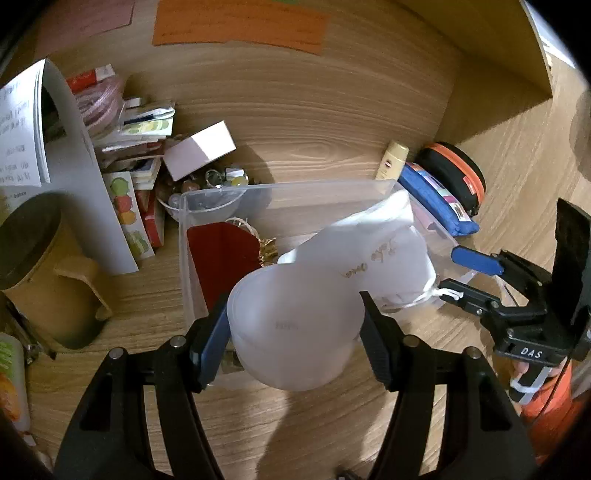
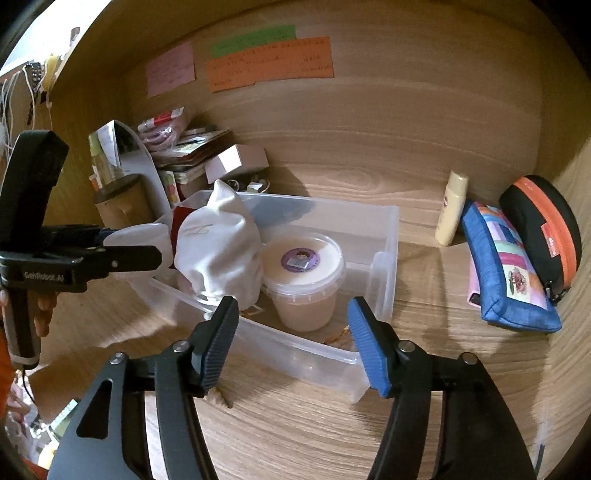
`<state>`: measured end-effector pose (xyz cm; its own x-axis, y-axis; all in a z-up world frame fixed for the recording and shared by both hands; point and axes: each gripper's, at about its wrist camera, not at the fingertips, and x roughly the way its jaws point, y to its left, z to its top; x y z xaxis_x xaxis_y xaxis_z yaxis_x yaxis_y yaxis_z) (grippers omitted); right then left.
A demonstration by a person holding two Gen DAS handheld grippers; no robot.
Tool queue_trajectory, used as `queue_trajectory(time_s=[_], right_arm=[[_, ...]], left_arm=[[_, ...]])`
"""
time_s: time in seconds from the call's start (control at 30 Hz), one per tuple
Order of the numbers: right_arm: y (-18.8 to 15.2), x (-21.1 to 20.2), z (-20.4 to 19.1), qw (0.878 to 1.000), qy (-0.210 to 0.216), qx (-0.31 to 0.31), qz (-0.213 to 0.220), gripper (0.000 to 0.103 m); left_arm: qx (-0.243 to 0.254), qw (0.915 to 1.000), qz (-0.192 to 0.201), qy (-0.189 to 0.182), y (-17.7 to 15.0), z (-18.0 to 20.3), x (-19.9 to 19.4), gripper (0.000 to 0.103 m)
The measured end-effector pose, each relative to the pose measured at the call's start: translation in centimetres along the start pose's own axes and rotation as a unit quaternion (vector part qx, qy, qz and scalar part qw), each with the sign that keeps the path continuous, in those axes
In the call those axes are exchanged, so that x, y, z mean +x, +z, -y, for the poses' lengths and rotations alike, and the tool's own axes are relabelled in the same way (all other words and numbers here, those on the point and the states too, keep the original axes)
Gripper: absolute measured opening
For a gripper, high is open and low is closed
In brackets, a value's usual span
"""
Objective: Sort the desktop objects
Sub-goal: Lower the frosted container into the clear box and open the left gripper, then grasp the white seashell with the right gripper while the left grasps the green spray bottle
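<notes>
Left tongs clamp a frosted tub above the clear bin on the counter — right tongs gape empty, just beside the pouch in the bin.

left wrist: close above clear bin, angled down toward tabletop's back wall | right wrist: nearby, from bin's other side, also angled down toward back wall | shared: bin, white cloth bag, orange note
</notes>
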<state>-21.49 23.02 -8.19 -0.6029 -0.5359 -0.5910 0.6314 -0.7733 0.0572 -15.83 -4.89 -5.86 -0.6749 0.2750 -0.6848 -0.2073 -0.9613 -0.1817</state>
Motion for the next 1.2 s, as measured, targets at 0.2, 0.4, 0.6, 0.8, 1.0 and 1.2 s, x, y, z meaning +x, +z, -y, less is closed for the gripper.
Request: queue_trajectory(time_s=[0.2,0.4,0.6,0.8,1.0,1.2], right_arm=[[0.0,-0.5,-0.2,1.0,0.005,0.009,0.004,0.058],[-0.1,-1.7,-1.2,1.0,0.002,-0.003,0.013,0.058],[-0.4,-2.6,-2.6,1.0,0.003,-0.014,0.018,0.062],[-0.8,-3.0,-4.2,0.999,0.004,-0.03,0.015,0.062],[-1.4,-3.3,-5.6,0.999,0.011,-0.036,0.01,0.062],[-2.4,-3.4,-6.4,0.999,0.017,-0.035,0.002,0.062]], left_arm=[[-0.001,0.9999,-0.005,0.011,-0.3,-0.3,0.2,0.066],[-0.003,1.0,0.004,0.008,-0.7,-0.4,-0.8,0.067],[0.014,0.9996,0.021,0.015,-1.1,0.4,-2.4,0.069],[0.033,0.9988,0.031,0.019,-2.5,1.3,-3.8,0.074],[0.041,0.9984,0.03,0.026,-4.2,1.8,-4.7,0.081],[0.041,0.9985,0.027,0.026,-6.1,2.3,-5.4,0.088]])
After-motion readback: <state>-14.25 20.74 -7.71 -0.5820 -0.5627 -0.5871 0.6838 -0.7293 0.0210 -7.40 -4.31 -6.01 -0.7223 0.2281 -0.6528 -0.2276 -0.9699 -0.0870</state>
